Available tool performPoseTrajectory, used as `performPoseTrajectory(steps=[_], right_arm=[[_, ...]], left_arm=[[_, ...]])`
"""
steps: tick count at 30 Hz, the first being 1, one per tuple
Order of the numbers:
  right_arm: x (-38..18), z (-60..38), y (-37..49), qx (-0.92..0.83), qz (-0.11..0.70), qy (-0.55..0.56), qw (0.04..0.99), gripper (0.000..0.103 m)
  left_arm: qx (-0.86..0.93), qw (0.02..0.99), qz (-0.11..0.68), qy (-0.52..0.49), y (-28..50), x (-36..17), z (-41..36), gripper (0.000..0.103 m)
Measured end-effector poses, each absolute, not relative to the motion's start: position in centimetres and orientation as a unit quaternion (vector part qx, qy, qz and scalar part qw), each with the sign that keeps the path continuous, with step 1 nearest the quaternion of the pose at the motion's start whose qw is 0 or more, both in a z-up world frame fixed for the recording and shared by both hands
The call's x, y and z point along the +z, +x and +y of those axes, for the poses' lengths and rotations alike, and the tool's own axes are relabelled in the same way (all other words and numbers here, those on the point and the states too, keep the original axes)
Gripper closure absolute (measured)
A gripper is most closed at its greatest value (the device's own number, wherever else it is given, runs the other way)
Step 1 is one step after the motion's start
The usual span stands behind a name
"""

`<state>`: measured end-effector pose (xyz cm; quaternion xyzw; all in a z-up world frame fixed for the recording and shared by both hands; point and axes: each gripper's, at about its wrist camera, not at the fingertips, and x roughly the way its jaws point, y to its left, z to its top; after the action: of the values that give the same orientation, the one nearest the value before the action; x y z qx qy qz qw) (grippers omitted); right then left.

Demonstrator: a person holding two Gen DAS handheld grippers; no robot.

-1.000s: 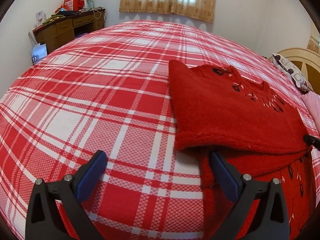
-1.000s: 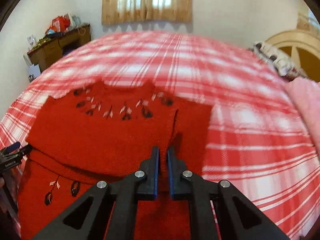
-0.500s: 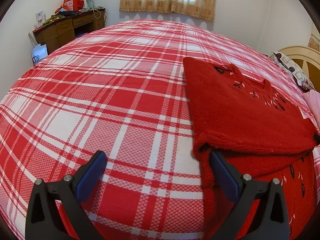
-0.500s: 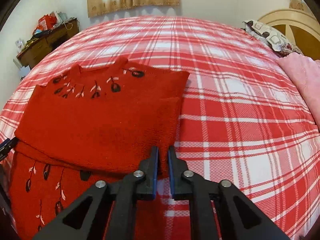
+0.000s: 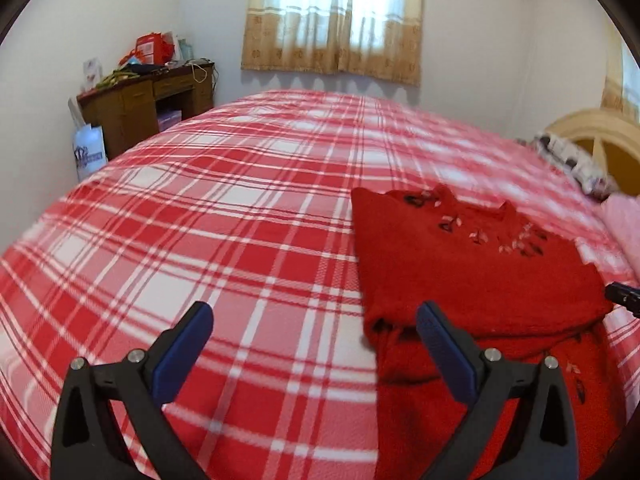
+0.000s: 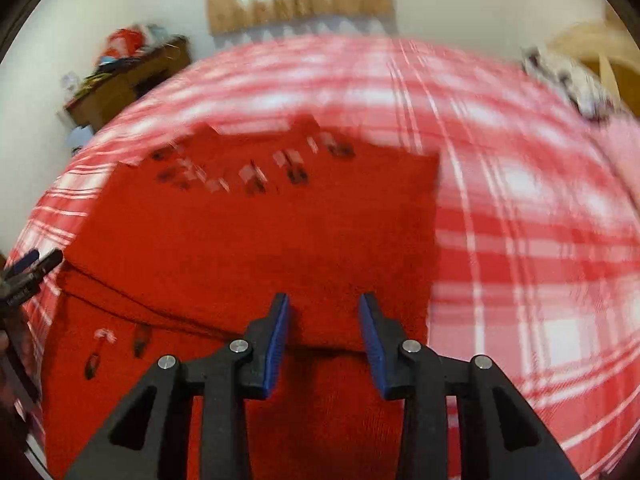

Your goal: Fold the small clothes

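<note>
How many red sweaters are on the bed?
1. The red sweater lies on the plaid bedspread, its top part folded down over the bottom part. In the left wrist view it is toward the right side. Nothing shows another one hidden underneath.

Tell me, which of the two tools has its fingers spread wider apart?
The left tool: its blue fingers stand wide apart over the plaid bedspread. The right tool, above the red sweater, shows a much narrower gap, its jaws having just been opening.

A red-and-white plaid bedspread (image 5: 240,240) covered the bed. A cluttered brown wooden desk (image 5: 136,108) stood in the far left corner, a white bag (image 5: 90,156) beside it. Tan curtains (image 5: 332,20) hung over the window; a patterned pillow (image 5: 568,158) lay by the cream headboard (image 5: 600,128)
</note>
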<state>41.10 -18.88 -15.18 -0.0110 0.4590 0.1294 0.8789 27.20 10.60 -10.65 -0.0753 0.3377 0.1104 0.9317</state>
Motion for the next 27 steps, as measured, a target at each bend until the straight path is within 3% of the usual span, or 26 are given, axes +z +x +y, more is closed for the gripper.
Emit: performPoseTrajectory(steps=[5, 15, 16, 19, 27], right_arm=[[-15.6, -19.0, 38.8, 0.134, 0.454, -0.019, 0.881, 0.066], [-16.1, -19.4, 38.4, 0.136, 0.436, -0.007, 0.889, 0.062], [-16.0, -19.4, 38.0, 0.135, 0.435, -0.006, 0.89, 0.06], [-16.3, -18.9, 37.5, 0.15, 0.431, -0.011, 0.89, 0.041], [-16.1, -18.8, 37.2, 0.145, 0.42, -0.003, 0.896, 0.038]], left_arm=[[0.106, 0.903, 0.415, -0.04, 30.2, -14.8, 9.9, 0.0], [0.094, 0.902, 0.418, -0.055, 29.6, -14.7, 10.8, 0.0], [0.093, 0.902, 0.418, -0.057, 29.7, -14.7, 10.8, 0.0], [0.091, 0.902, 0.417, -0.061, 29.7, -15.0, 10.2, 0.0], [0.101, 0.907, 0.408, -0.032, 29.4, -14.9, 9.3, 0.0]])
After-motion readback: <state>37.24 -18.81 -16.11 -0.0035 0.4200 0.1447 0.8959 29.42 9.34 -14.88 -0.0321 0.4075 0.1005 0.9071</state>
